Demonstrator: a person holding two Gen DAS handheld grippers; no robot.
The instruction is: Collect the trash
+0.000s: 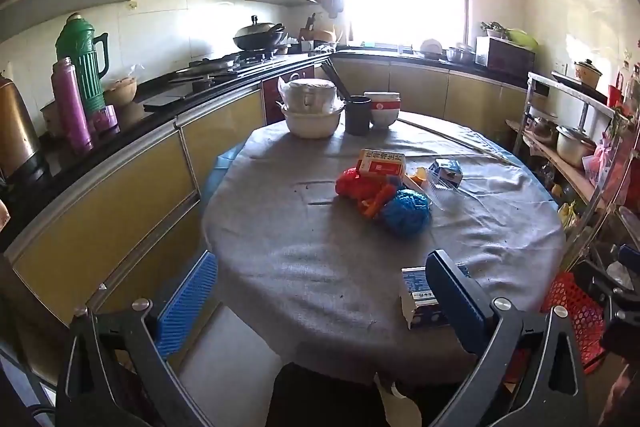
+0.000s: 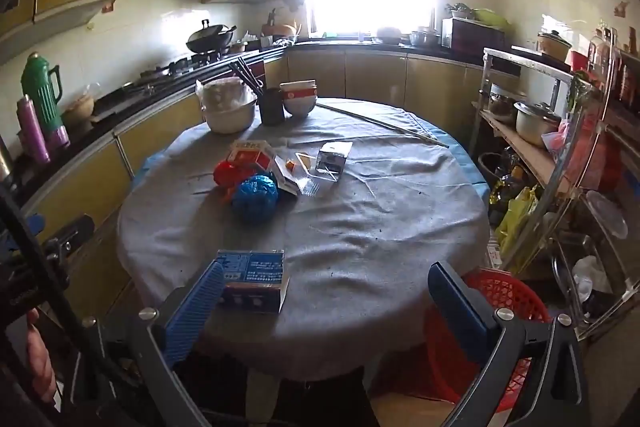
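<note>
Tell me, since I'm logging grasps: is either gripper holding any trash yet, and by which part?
Nothing is held. Left gripper and right gripper both have jaws wide open above the table.
</note>
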